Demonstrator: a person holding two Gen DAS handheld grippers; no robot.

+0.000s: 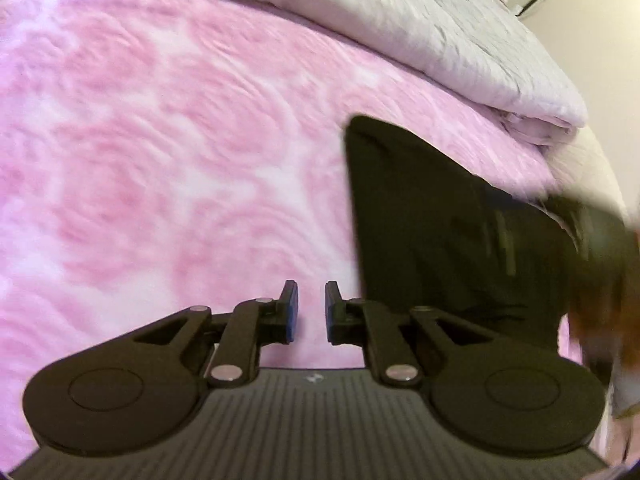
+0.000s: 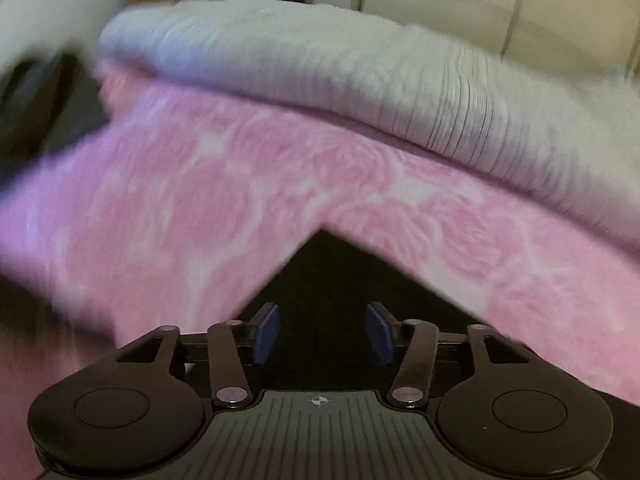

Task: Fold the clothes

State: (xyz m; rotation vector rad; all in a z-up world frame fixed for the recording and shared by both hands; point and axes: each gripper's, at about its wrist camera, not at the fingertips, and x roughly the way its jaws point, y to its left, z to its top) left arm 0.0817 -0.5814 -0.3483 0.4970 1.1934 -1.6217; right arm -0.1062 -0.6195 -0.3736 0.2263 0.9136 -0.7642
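Claws: left gripper (image 1: 311, 307) has its jaws a narrow gap apart, holding nothing, over bare spread; right gripper (image 2: 322, 330) gapes wider, nothing between its pads, hovering above the garment's corner, likely placed to nip it.
Bed: pink rose-patterned bedspread (image 1: 160, 140) gives a broad flat place for folding.
Duvet: pale quilt (image 1: 460, 40) heaped along the far edge, out of the way.
Garment: black cloth (image 1: 432, 220) lies on the right, flat, dark, straight-edged, one pointed corner facing far; whether folded or merely spread, I can't tell.
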